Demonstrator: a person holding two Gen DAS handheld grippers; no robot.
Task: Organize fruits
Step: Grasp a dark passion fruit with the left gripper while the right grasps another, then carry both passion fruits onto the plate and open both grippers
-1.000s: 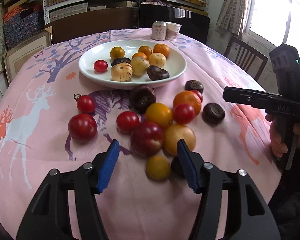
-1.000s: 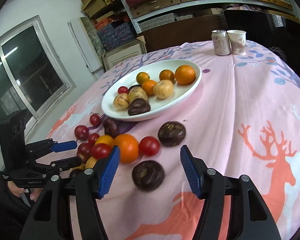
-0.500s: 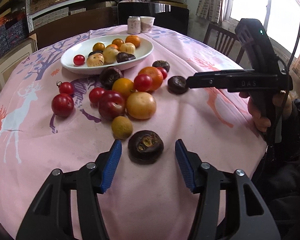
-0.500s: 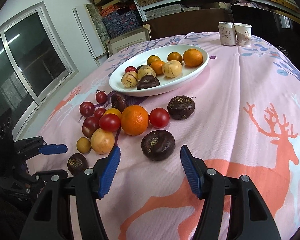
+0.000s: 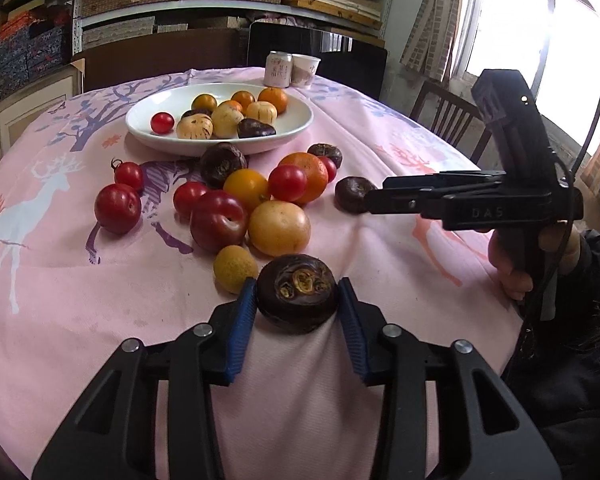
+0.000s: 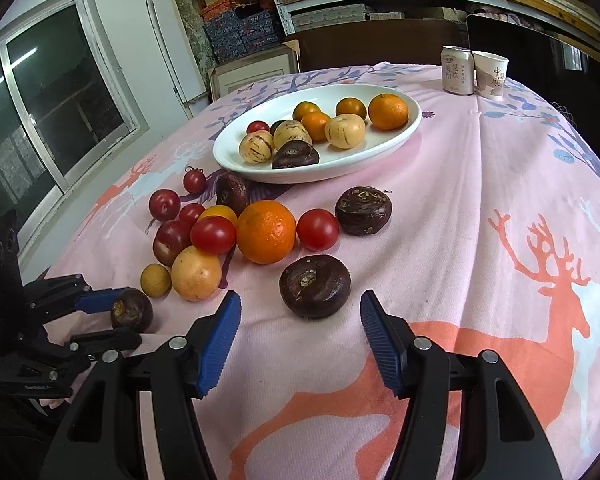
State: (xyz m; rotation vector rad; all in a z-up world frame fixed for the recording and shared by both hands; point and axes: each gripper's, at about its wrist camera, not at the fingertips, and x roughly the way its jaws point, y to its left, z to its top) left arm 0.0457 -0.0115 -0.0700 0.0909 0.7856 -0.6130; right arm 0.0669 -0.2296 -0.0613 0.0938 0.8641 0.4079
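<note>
A white plate [image 5: 300,130] [image 6: 384,152] at the back of the pink tablecloth holds several fruits. More tomatoes, plums, oranges and dark brown fruits lie loose in front of it. My left gripper [image 5: 297,300] [image 6: 116,318] is closing, and its blue pads press both sides of a dark brown fruit [image 5: 298,280] [image 6: 132,310] resting on the cloth. My right gripper [image 6: 298,300] [image 5: 374,200] stands open, its fingertips just short of another dark brown fruit [image 6: 315,286] [image 5: 350,194], without touching it.
A drink can [image 6: 456,70] and a paper cup [image 6: 491,74] stand at the far table edge. A small yellow fruit [image 5: 235,268] lies right beside my left finger. A wooden chair [image 5: 448,116] stands to the right. A person's hand [image 5: 512,264] holds the right gripper.
My left gripper pulled back from the fruit cluster to the nearest dark brown fruit and narrowed its jaws onto it. My right gripper came a little closer to its dark fruit, jaws unchanged.
</note>
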